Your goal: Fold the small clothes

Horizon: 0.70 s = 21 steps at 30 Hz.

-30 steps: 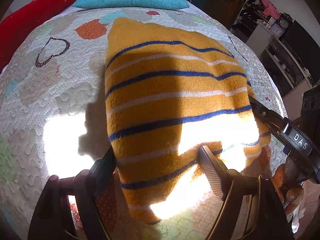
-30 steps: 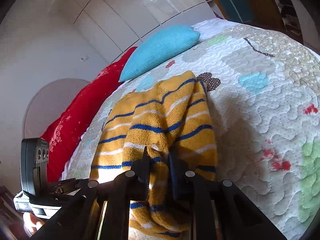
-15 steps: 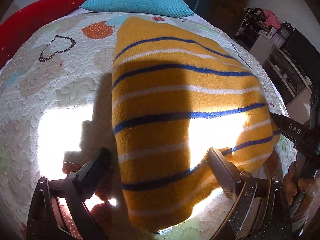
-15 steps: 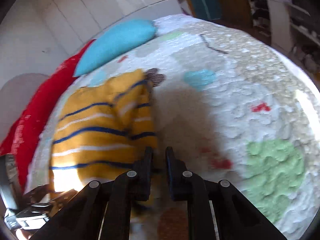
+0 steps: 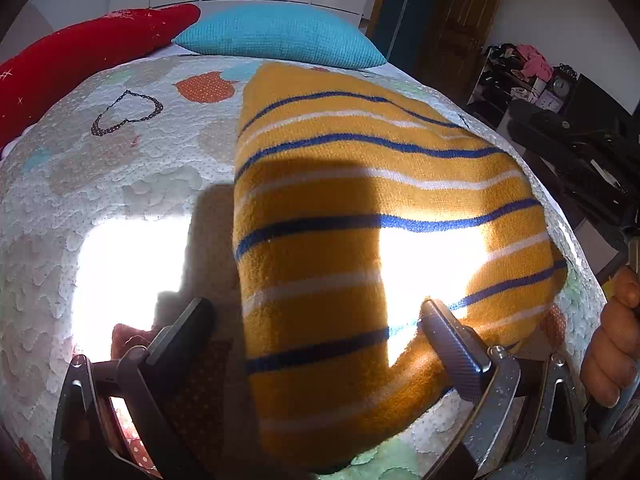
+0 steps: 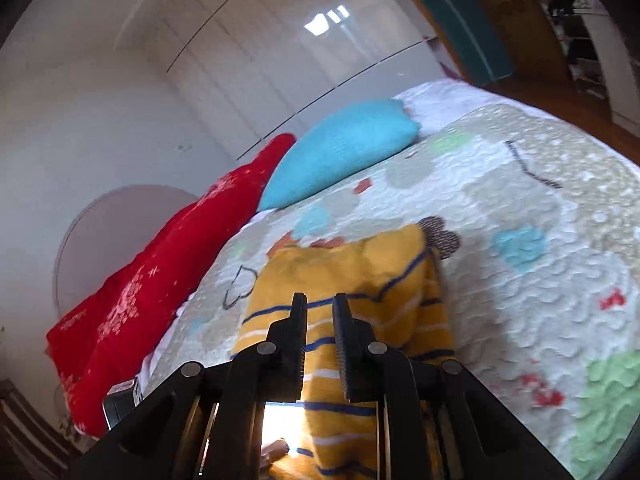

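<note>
A yellow knit garment [image 5: 360, 240] with blue and white stripes lies folded on the quilted bedspread [image 5: 100, 200]. My left gripper [image 5: 316, 316] is open, its fingers spread to either side of the garment's near end, above it and holding nothing. My right gripper [image 6: 320, 312] hovers above the same garment [image 6: 360, 280], its jaws a narrow gap apart with nothing between them. The right gripper's body shows at the right edge of the left wrist view [image 5: 580, 152].
A teal pillow [image 5: 280, 36] and a red cushion [image 5: 80, 56] lie at the head of the bed. White wardrobe doors [image 6: 280, 60] stand behind. A shelf with clutter [image 5: 528, 76] and a wooden door [image 5: 452, 20] are off the bed's right side.
My right gripper let go of the garment's edge and lifted away, tilting up. My left gripper pulled back slightly and stayed open. The garment settled flat.
</note>
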Each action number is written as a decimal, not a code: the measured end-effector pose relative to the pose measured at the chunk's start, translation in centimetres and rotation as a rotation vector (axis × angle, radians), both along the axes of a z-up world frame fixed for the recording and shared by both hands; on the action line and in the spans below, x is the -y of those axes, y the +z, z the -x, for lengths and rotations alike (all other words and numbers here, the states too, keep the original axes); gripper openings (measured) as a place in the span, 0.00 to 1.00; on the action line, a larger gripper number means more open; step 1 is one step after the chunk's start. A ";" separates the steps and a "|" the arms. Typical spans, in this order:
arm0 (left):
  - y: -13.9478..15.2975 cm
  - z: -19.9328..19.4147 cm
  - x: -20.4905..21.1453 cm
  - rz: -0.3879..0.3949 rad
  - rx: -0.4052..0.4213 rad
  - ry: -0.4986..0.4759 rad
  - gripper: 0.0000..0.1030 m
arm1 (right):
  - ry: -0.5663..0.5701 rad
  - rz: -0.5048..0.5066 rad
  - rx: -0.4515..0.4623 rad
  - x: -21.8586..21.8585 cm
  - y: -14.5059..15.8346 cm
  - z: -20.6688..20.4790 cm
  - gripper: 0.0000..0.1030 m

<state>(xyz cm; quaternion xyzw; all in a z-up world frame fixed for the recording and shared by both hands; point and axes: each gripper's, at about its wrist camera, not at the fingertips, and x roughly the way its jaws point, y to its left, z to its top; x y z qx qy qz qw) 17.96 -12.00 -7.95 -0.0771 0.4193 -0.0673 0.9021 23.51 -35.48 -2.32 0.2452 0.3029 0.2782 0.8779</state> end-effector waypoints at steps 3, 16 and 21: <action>0.0 0.0 0.0 0.000 0.001 -0.001 1.00 | -0.018 0.145 -0.101 -1.8 -2.4 -1.6 0.14; 0.0 0.3 -0.1 0.010 0.008 0.000 1.00 | -0.067 0.163 -0.008 -1.4 -1.6 2.8 0.27; -0.1 0.5 -0.3 0.032 0.015 -0.004 1.00 | -0.104 0.258 -0.111 -1.5 -4.0 2.5 0.25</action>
